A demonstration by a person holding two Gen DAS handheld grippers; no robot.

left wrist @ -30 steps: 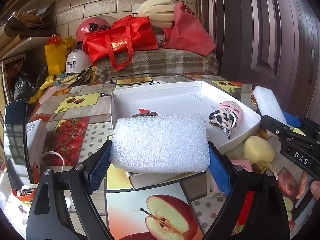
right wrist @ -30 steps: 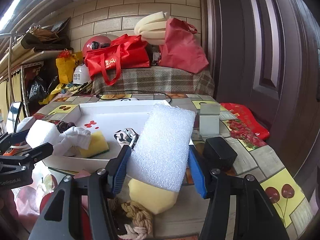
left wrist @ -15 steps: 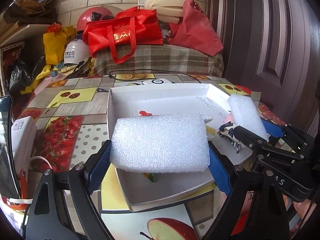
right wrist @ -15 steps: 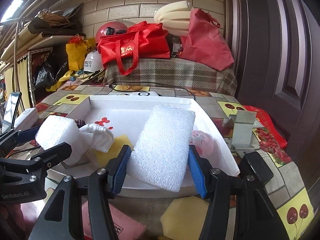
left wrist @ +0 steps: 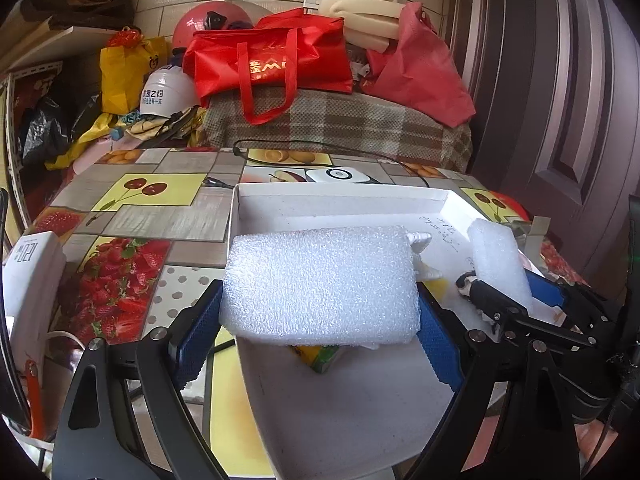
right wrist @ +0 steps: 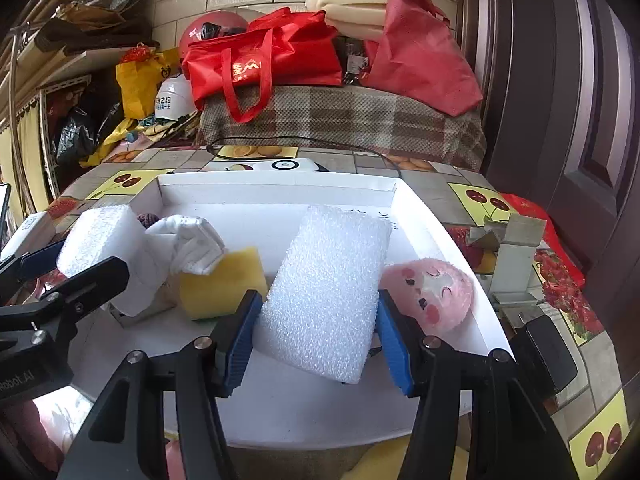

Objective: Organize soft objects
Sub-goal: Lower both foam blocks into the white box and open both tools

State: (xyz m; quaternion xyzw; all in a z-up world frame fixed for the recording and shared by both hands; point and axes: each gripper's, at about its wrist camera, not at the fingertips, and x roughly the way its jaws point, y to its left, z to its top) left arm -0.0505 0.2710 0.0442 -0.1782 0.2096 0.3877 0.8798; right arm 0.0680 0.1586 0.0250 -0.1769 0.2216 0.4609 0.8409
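Both claws now over white tray (right wrist: 440, 236), left claw (left wrist: 320, 320) gripping wide foam block (left wrist: 320, 284), right claw (right wrist: 318, 334) gripping narrow foam block (right wrist: 328, 292).

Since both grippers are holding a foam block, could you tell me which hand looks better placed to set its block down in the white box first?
Right, probably. Its foam block hangs over bare floor of the white box; the left one sits above a sponge.
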